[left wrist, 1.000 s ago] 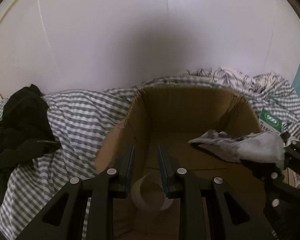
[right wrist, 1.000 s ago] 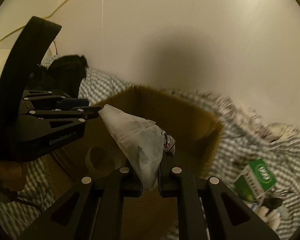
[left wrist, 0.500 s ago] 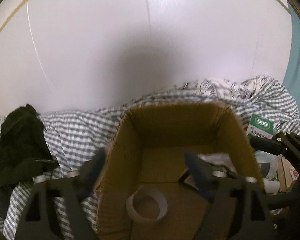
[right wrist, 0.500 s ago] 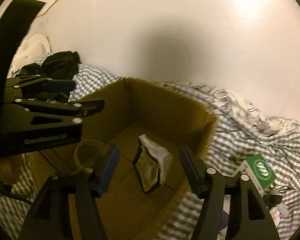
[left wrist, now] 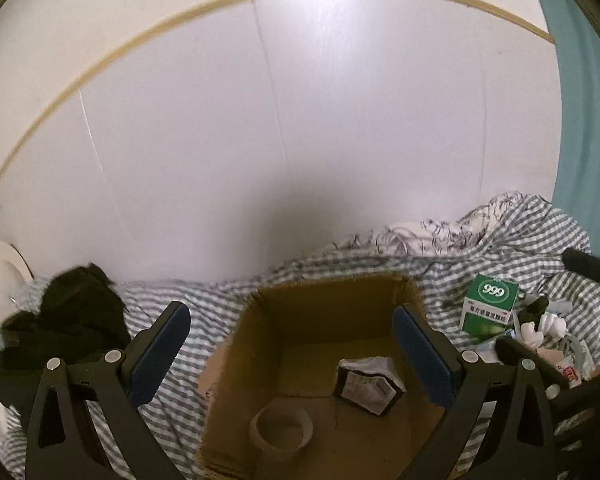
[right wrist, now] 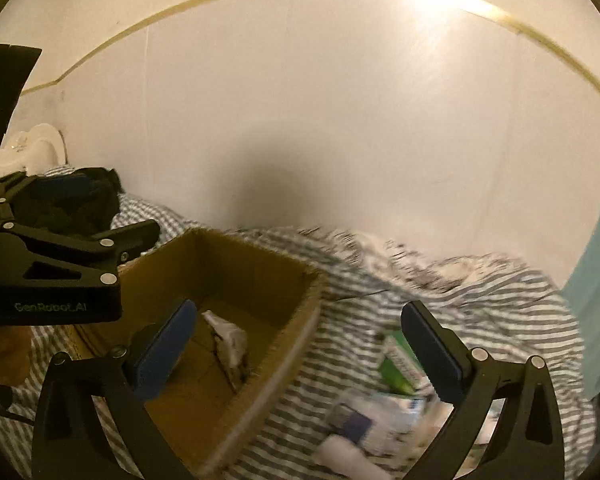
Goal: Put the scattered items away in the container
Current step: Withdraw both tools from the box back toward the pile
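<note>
Two fisheye views look over an open cardboard box (left wrist: 260,364) that sits on a bed covered in grey-and-white checked bedding (left wrist: 204,300), with a white wall (left wrist: 300,120) behind it.

Hard to make out: in the right wrist view the scattered items (right wrist: 364,428) on the bedding right of the box are smeared by blur; only a green box and pale wrappers can be guessed at. The near edge of the cardboard box is cut off by the bottom of the left wrist view, and its right wall is partly hidden behind a gripper finger.

Inside the box, nearest the camera, a roll of tape (left wrist: 281,431) lies flat on the floor. Just beyond it and to the right lies a crumpled packet (left wrist: 369,385) with a dark back and a white label.

The left gripper (left wrist: 292,348) hangs above the box with its blue-padded fingers spread wide, one over the bedding left of the box and one over the box's right wall; nothing is between them. The right gripper (right wrist: 296,344) is likewise spread wide and empty; its jaws have just been opening. It spans the box's right wall and the bedding beside it.

Right of the box, on the bedding, a green-and-white medicine carton (left wrist: 490,310) marked 999 stands upright among white wrappers (left wrist: 540,326). Left of the box, farther back, lies a heap of black clothing (left wrist: 68,320).
</note>
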Demonstrator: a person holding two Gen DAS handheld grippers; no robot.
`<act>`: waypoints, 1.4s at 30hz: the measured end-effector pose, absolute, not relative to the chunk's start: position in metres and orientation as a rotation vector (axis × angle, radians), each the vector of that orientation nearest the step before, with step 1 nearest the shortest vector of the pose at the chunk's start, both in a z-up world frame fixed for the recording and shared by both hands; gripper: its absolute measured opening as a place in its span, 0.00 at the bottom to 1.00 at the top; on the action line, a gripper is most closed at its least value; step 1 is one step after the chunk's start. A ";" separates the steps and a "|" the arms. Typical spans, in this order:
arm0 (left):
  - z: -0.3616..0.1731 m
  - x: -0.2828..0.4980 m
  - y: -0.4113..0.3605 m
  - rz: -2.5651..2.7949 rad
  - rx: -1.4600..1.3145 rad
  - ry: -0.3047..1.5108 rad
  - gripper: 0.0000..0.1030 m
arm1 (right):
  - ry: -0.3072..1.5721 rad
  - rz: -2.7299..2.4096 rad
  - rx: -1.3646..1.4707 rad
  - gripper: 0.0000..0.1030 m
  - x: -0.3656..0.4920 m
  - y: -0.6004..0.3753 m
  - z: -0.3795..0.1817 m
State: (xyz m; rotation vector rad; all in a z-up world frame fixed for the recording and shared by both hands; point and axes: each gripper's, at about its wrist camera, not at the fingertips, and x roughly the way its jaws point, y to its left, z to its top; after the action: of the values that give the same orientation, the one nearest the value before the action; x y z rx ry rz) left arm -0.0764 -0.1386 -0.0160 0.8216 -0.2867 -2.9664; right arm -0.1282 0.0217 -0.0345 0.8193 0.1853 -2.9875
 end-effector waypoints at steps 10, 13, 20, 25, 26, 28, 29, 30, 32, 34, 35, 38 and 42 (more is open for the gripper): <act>0.033 -0.038 -0.092 -3.159 0.736 -0.208 1.00 | 0.105 -3.163 0.627 1.00 -0.058 0.084 0.017; 0.045 -0.033 -0.083 -3.199 0.695 -0.108 1.00 | 0.133 -3.213 0.568 1.00 -0.036 0.101 0.026; 0.064 -0.026 -0.038 -3.308 0.561 -0.138 1.00 | 0.098 -3.268 0.522 1.00 -0.002 0.140 0.042; 0.054 -0.038 -0.007 -3.418 0.651 -0.156 1.00 | 0.041 -3.283 0.546 1.00 0.007 0.170 0.040; 0.047 -0.044 0.001 -3.409 0.673 -0.158 1.00 | 0.034 -3.291 0.554 1.00 0.008 0.177 0.037; 0.037 -0.050 0.010 -3.397 0.705 -0.160 1.00 | 0.015 -3.301 0.575 1.00 0.008 0.189 0.031; 0.029 -0.054 0.015 -3.393 0.732 -0.149 1.00 | 0.008 -3.299 0.586 1.00 0.008 0.193 0.028; 0.023 -0.054 0.017 -3.392 0.752 -0.146 1.00 | 0.002 -3.297 0.602 1.00 0.007 0.197 0.024; 0.008 -0.056 0.030 -3.373 0.786 -0.187 1.00 | 0.010 -3.297 0.646 1.00 0.005 0.206 0.013; -0.011 -0.065 0.037 -3.350 0.857 -0.211 1.00 | 0.028 -3.296 0.691 1.00 0.002 0.213 0.001; -0.019 -0.067 0.038 -3.339 0.901 -0.204 1.00 | 0.038 -3.292 0.715 1.00 -0.001 0.216 -0.007; -0.042 -0.071 0.040 -3.291 0.999 -0.202 1.00 | 0.048 -3.272 0.800 1.00 -0.006 0.224 -0.028; -0.084 -0.071 0.046 -3.240 1.143 -0.261 1.00 | 0.012 -3.224 0.928 1.00 -0.010 0.230 -0.061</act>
State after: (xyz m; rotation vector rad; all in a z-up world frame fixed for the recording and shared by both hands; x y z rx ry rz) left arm -0.0713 0.0458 -0.0841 1.1429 -0.2609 -3.2403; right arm -0.0099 0.2305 -0.0614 0.9276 0.0124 -3.2237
